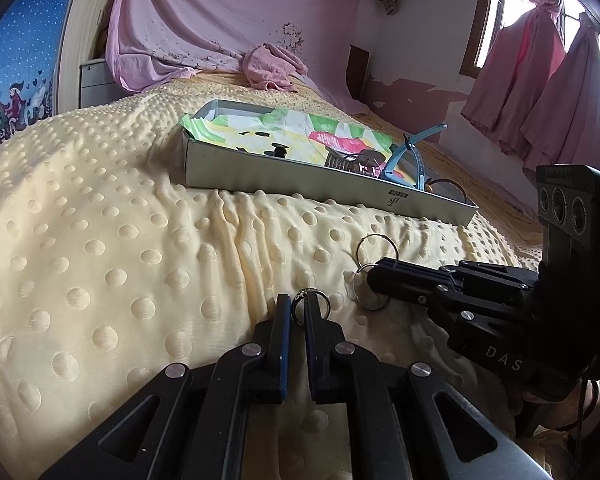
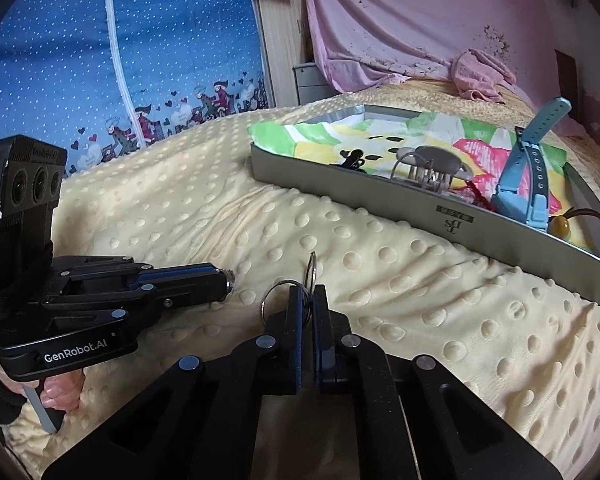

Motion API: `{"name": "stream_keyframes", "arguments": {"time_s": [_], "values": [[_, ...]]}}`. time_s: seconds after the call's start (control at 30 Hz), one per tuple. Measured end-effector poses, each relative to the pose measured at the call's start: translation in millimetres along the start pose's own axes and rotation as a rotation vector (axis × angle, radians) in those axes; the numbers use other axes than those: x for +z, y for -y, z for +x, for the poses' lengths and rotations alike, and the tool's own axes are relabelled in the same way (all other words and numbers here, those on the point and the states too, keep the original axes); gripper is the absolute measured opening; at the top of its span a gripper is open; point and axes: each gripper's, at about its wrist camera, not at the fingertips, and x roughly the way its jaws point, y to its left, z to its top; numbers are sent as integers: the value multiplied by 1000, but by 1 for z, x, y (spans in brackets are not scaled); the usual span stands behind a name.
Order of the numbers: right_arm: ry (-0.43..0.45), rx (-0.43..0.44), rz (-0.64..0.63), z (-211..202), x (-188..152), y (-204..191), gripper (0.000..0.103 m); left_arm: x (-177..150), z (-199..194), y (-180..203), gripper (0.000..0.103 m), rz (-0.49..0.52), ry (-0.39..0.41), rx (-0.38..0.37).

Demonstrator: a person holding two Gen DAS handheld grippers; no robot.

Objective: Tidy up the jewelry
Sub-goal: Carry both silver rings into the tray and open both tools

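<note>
Both grippers are pinched on metal rings just above the blanket (image 1: 120,216): left gripper (image 1: 299,306) on a small ring (image 1: 310,304), right gripper (image 2: 311,294) on linked rings (image 2: 310,270). The tray (image 1: 320,184) lies ahead and rightward, nearer the right gripper, its long side facing them.

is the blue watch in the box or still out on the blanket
In the box: the blue watch leans against the near wall of the grey box.

Left gripper (image 1: 299,302) is angling downward, jaws nearly together. Right gripper (image 2: 309,293) is angling downward beside it, jaws pinched close. A hand (image 2: 60,394) is gripping the left handle.
</note>
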Motion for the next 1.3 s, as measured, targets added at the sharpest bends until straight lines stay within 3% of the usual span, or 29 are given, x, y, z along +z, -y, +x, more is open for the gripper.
{"name": "stream_keyframes", "arguments": {"time_s": [0.43, 0.93, 1.3], "values": [[73, -39, 25, -14, 2, 4, 4, 6, -14, 9, 7, 27, 43, -11], [217, -65, 136, -43, 16, 29, 4, 49, -12, 20, 7, -12, 101, 3], [330, -190, 195, -59, 38, 65, 4, 88, 15, 22, 7, -44, 160, 35]]}}
